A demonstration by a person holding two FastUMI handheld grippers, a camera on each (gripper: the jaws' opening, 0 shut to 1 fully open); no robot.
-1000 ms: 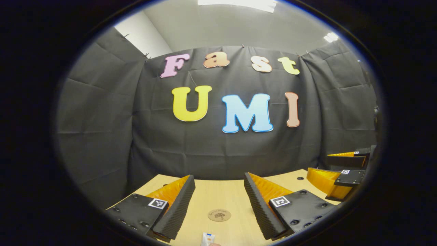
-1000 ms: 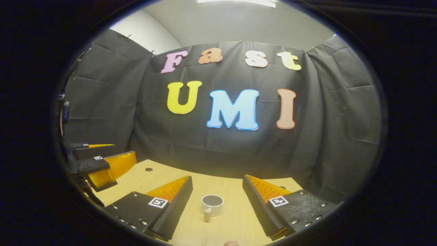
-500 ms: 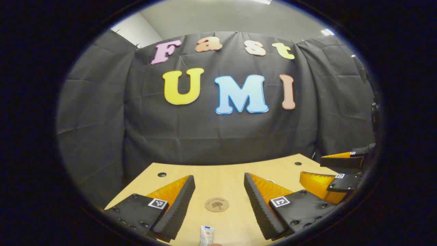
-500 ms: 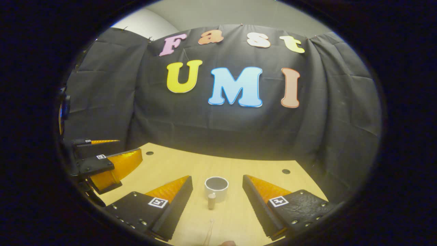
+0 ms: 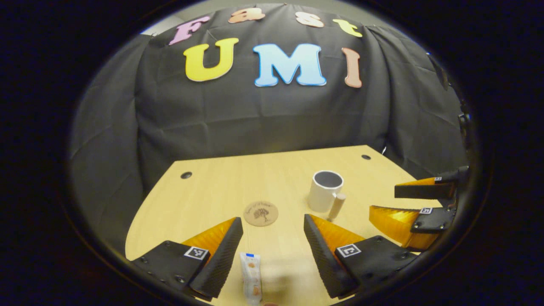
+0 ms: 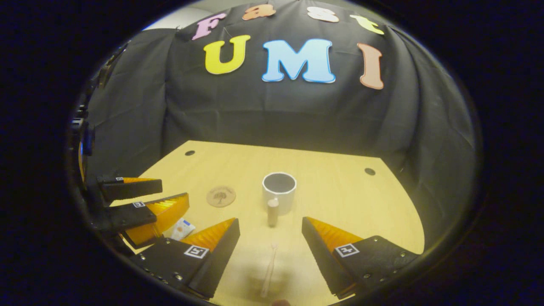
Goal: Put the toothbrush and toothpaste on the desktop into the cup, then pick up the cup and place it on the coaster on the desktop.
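A white toothpaste tube [image 5: 251, 277] lies on the wooden desktop [image 5: 221, 187] between the fingers of my left gripper [image 5: 272, 225], which is open above it. Beyond it lies a round brown coaster [image 5: 261, 213]. A white cup [image 5: 325, 191] with a wooden handle stands to its right. In the right gripper view a pale toothbrush [image 6: 268, 272] lies between the fingers of my open right gripper [image 6: 270, 227], with the cup [image 6: 279, 193] just past it, the coaster [image 6: 221, 196] to the left, and the toothpaste tube [image 6: 182, 228] by the left gripper [image 6: 163, 199]. The right gripper [image 5: 384, 199] appears at the right of the left gripper view.
The desktop [image 6: 340, 199] has a curved front edge and small dark round holes [image 5: 185, 175] [image 6: 369, 171] near its back corners. Black cloth hangs closely behind and around the desk.
Both views have tilted downward, so more desktop shows. The cup, coaster, toothpaste and toothbrush sit higher in the views. Both grippers stay open.
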